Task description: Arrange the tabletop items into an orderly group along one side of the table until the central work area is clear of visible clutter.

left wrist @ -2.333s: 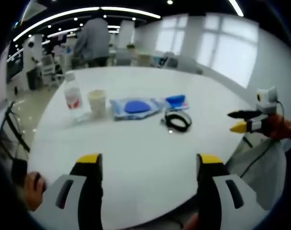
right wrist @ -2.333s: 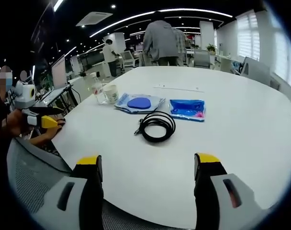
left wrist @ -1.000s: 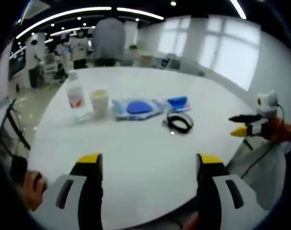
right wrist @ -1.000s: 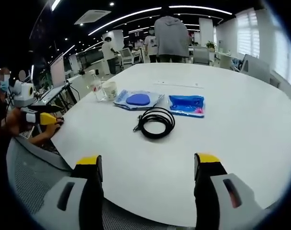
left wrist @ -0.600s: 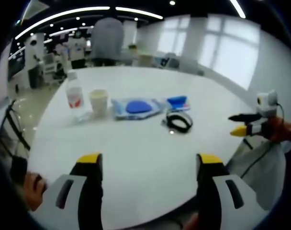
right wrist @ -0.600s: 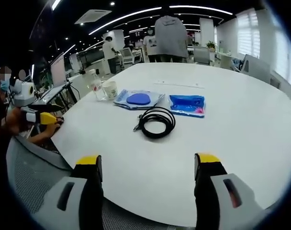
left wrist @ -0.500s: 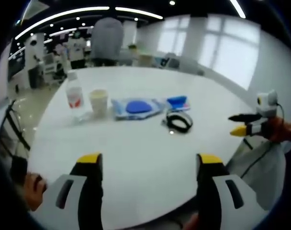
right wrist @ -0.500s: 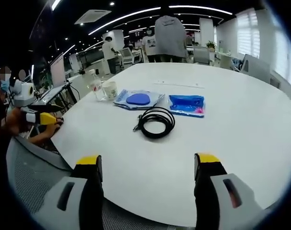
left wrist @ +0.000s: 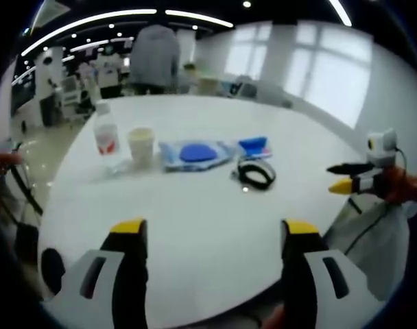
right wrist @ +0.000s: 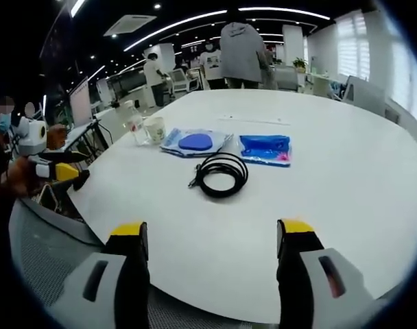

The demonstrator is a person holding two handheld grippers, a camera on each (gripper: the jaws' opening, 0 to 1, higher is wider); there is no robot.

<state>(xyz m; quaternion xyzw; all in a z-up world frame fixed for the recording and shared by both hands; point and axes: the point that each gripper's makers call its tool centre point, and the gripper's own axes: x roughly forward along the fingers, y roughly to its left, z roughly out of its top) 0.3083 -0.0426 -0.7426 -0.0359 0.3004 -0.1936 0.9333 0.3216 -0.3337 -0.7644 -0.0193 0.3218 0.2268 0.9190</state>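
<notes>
Both the left gripper and right gripper hang wide apart, holding nothing. A coiled black cable lies mid white round table, beside a blue plastic pouch.

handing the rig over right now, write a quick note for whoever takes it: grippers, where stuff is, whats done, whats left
Left gripper: open, empty, held over the near edge of the white table.
Right gripper: open, empty, also at the near edge.
Items lie in a loose row across the middle of the table: water bottle, paper cup beside it, clear bag with a blue pad, blue packet, and a coiled black cable nearer than the bags.
Done: nothing looks grouped yet; neither gripper touches any item.
Left: move all five to one side of the table, clearing the centre. The cable is probably the easiest start.
</notes>
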